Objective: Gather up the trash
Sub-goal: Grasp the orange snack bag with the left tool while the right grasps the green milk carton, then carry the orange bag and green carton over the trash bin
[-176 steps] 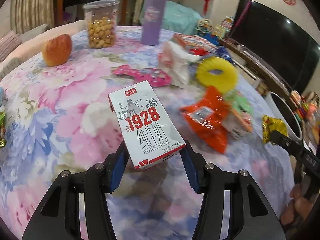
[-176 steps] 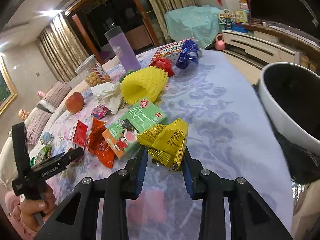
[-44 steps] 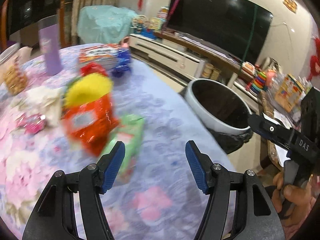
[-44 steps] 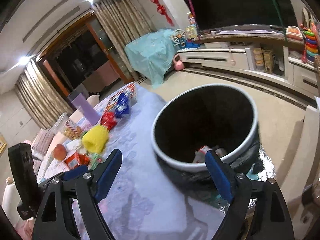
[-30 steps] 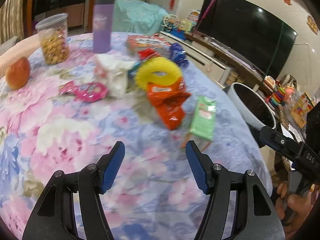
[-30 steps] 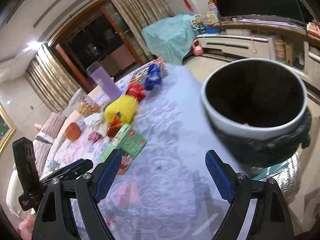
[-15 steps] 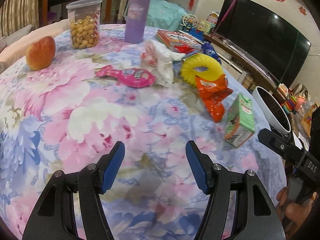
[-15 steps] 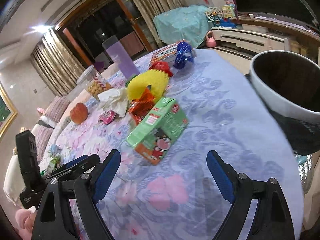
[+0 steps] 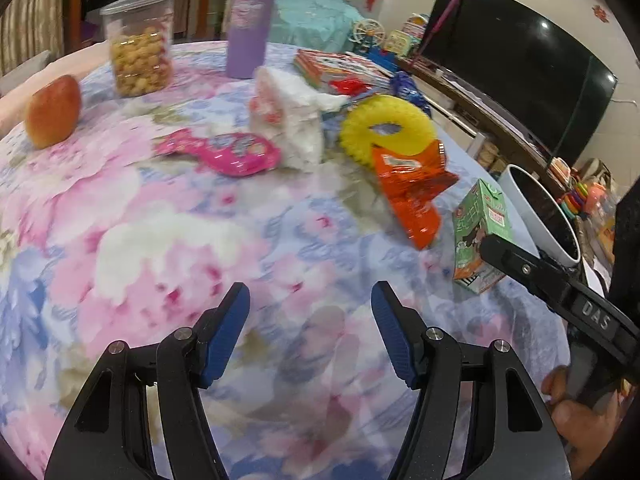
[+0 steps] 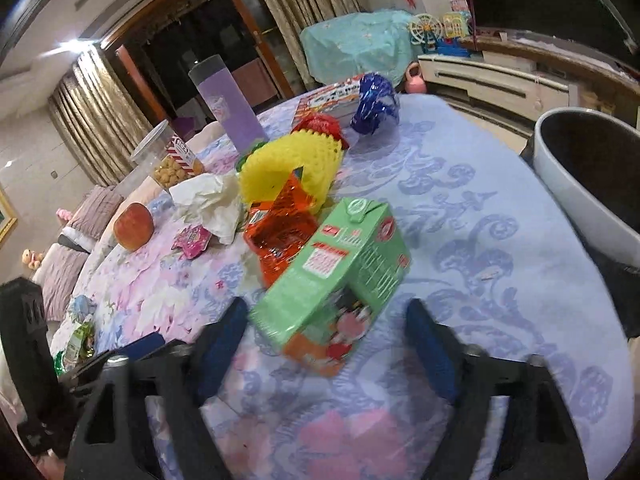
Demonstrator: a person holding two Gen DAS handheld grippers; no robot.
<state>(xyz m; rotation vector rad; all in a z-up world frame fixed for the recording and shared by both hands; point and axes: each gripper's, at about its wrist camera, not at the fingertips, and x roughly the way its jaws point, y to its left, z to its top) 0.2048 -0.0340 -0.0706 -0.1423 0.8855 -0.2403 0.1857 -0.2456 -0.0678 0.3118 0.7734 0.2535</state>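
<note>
Trash: one green carton (image 10: 336, 276), one orange wrapper (image 10: 280, 232); left gripper (image 9: 310, 332), right gripper (image 10: 324, 340) fingers spread, empty.

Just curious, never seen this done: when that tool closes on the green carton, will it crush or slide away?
The green carton lies on its side, so tipping seems unlikely. Its flat cardboard faces probably suit the open right tool. If empty, it may dent and skid on the tablecloth.
</note>
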